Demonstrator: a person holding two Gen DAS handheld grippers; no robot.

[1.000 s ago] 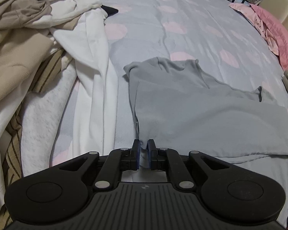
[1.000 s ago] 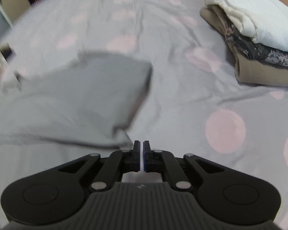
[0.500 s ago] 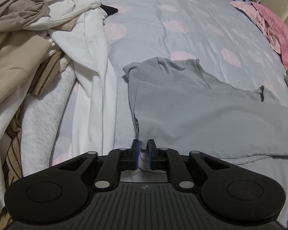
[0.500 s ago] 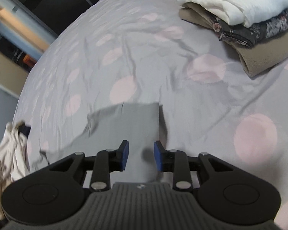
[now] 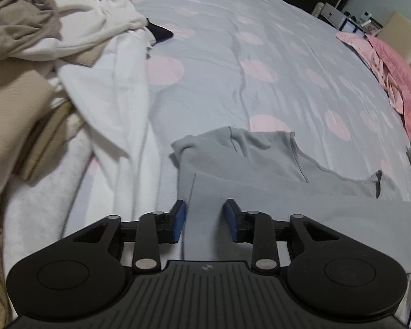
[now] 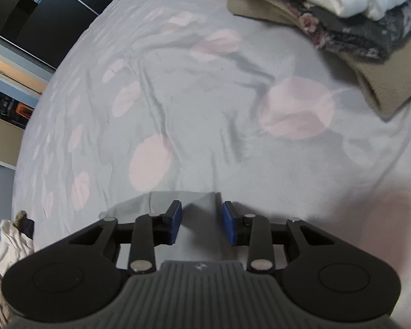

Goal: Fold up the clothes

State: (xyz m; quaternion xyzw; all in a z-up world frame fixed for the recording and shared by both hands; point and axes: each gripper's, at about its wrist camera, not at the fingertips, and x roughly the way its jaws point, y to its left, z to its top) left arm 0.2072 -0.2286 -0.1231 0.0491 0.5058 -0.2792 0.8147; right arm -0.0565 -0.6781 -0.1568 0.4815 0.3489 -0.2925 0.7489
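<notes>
Both hand-held grippers have let go of the grey shirt. Left hand-held gripper (image 5: 204, 220), clamped on the cloth's near edge a second ago, is opening, its blue pads apart over the grey shirt (image 5: 301, 208) without pressing it. Right hand-held gripper (image 6: 201, 223) parted earlier and is now easing inward, jaws apart above the shirt's right corner. The shirt lies half-folded on the bed (image 5: 260, 54), so this fold looks placed; next comes a fresh grip.
</notes>
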